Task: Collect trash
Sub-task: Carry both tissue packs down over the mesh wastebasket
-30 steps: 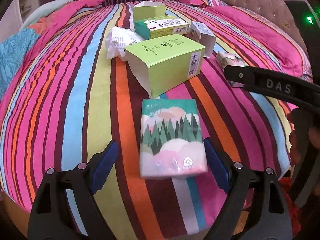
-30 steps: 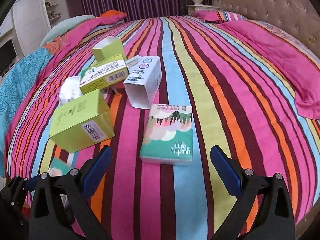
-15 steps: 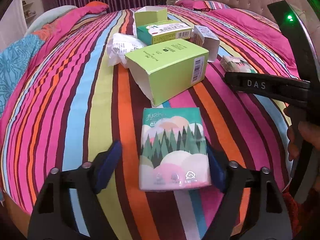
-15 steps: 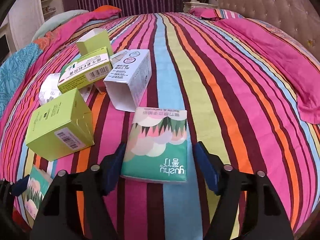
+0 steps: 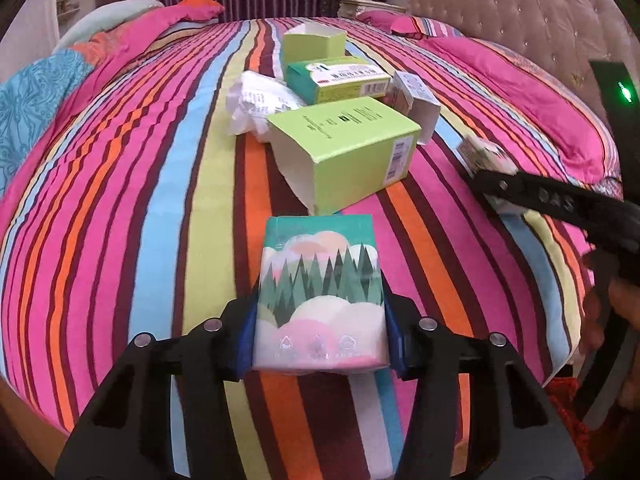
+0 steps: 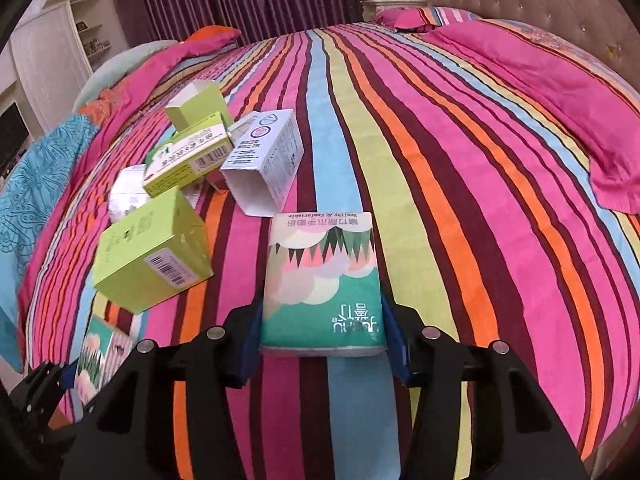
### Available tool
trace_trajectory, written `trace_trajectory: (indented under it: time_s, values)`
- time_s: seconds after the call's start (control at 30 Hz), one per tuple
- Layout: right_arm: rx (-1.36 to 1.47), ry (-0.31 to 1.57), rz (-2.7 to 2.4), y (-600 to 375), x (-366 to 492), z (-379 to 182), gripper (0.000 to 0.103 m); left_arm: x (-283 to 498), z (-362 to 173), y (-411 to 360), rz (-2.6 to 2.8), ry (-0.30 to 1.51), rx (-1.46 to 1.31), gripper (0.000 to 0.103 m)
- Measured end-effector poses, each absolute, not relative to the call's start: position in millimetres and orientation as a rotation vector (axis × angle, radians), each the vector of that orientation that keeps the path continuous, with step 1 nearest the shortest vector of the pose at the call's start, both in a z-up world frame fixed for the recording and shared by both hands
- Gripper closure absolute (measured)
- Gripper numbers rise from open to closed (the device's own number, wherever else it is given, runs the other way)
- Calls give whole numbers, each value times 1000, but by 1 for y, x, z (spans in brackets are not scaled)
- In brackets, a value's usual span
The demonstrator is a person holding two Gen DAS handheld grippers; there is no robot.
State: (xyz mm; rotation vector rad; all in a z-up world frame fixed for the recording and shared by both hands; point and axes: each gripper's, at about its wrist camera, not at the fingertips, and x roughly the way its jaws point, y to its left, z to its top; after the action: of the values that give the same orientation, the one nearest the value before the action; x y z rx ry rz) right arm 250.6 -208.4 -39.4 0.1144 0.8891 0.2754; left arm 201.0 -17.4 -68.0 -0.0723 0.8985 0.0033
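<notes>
1. Left wrist view: left claw [image 5: 320, 336] clamped on a soft tissue pack printed with dark green pine trees over pink and white clouds [image 5: 320, 292]; blue pads press both long sides. Pack lies on the bed's striped multicolour cover [image 5: 132, 208], near its front edge.
2. Just beyond that pack: a lime-green cardboard carton on its side [image 5: 352, 156], open end toward the camera.
3. Behind it, bunched together: crumpled white paper [image 5: 256, 100], a teal-and-green flat box with barcode [image 5: 340, 78], a small open lime box [image 5: 314, 42], a white open carton [image 5: 416, 100].
4. Right wrist view: right claw [image 6: 322, 340] jaws closing on a second tissue pack, teal end nearest, printed upside down [image 6: 322, 284]; blue pads touch both its sides. It lies on the cover, just in front of the white carton [image 6: 264, 164].
5. Same view, lower left: the left claw [image 6: 60, 376] and its pack [image 6: 100, 352] partly visible, beside the lime carton [image 6: 152, 252].
6. Left wrist view, right edge: the right claw's black arm [image 5: 560, 204], a hand [image 5: 608, 312] behind it.
</notes>
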Motion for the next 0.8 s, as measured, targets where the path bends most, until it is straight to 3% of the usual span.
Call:
trace_trajectory:
  time_s: [0.8]
  values:
    - [155, 867, 342, -219, 127, -7, 54, 107, -35, 9, -56, 853, -80, 53]
